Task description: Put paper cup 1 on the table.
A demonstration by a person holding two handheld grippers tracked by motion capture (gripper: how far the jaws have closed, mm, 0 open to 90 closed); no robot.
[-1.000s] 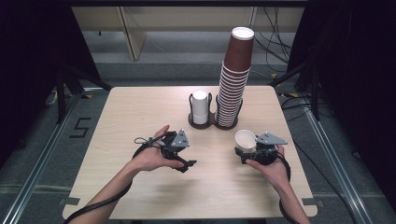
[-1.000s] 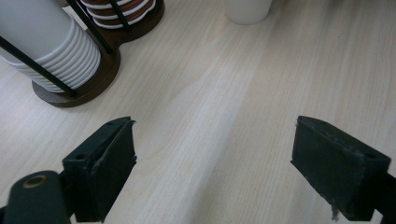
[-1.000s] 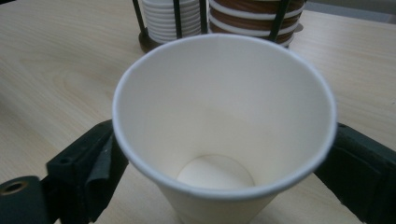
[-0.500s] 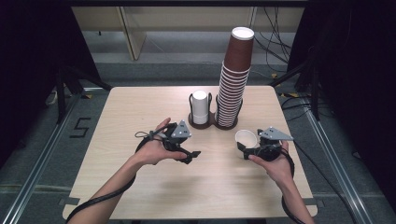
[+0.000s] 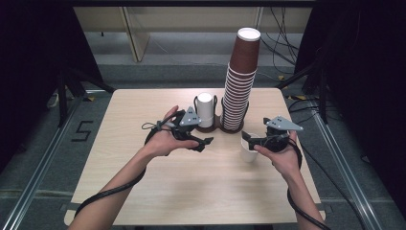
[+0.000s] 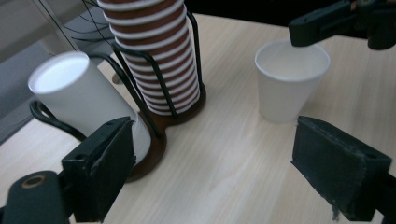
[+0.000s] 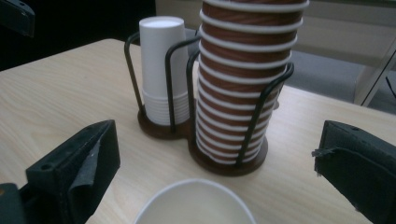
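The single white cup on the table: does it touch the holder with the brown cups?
Apart. The left gripper view shows a strip of bare table between the white cup and the holder.

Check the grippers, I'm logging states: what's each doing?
Left gripper: open, empty.
Right gripper: open, jaws have just been opening; cup between them, not gripped.
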